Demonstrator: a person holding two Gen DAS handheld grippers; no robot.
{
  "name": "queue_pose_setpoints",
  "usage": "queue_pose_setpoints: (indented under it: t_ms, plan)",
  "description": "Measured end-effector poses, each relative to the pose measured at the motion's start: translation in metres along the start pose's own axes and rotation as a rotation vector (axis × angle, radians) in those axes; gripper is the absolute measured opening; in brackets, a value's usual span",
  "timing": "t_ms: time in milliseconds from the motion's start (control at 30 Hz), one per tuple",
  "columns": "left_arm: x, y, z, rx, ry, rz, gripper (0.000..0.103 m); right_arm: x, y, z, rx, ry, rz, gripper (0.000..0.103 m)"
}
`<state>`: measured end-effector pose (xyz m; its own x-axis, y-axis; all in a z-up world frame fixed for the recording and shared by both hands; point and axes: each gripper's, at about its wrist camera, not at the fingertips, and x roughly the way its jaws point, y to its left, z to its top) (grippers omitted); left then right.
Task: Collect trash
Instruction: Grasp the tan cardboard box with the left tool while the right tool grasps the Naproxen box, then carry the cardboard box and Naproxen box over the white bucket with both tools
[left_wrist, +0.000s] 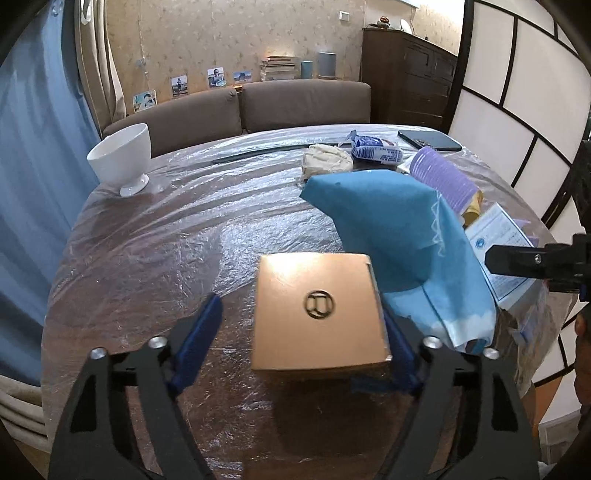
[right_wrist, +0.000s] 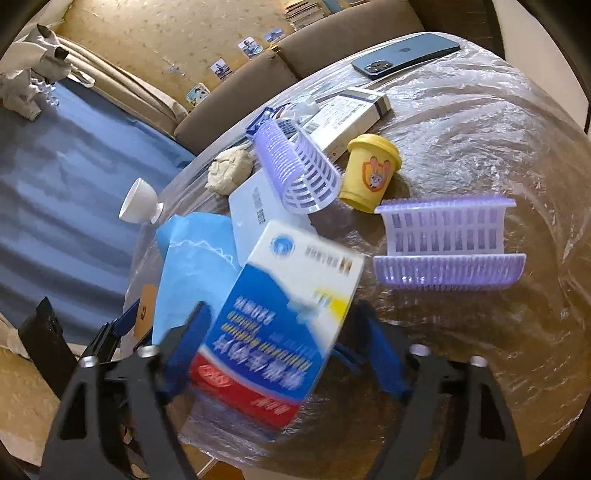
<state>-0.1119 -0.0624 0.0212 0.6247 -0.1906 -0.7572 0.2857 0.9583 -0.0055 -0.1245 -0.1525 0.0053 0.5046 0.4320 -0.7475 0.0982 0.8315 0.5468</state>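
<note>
— Where does the left claw (left_wrist: 301, 332) stand?
— Spread wide around the tan box (left_wrist: 317, 314), near the table (left_wrist: 155, 236) edge.
— And the right claw (right_wrist: 280, 332)?
— Spread too, fingers either side of the medicine carton (right_wrist: 280, 317), which is tilted and blurred.

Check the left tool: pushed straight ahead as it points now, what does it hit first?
The gold box: it already sits between the open left tool's fingers. Beyond it comes the blue cloth, though depth is unclear in the fisheye view.
</note>
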Motion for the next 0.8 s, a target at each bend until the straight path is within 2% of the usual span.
queue_pose_setpoints:
  t_ms: [67,133,333,600,800]
  plan:
    - [0.0,0.0,0.0,0.002,0.002,-0.001,0.064,0.001,0.003,-0.001,-0.037,-0.002,-0.011,0.05]
    - [-0.001,0.001,-0.001,-0.003,0.0,0.0,0.06,0.0,0.01,-0.003,-0.092,-0.015,-0.04,0.046]
    - [-0.015,0.009,-0.001,-0.05,-0.039,0.017,0.06,-0.014,0.024,-0.006,-0.229,-0.076,-0.092,0.045]
    - [-0.037,0.023,-0.006,-0.149,-0.081,0.003,0.06,-0.035,0.017,-0.008,-0.251,-0.095,-0.052,0.045]
    - [-0.057,0.022,-0.008,-0.161,-0.12,0.01,0.06,-0.05,0.018,-0.017,-0.301,-0.105,-0.037,0.045]
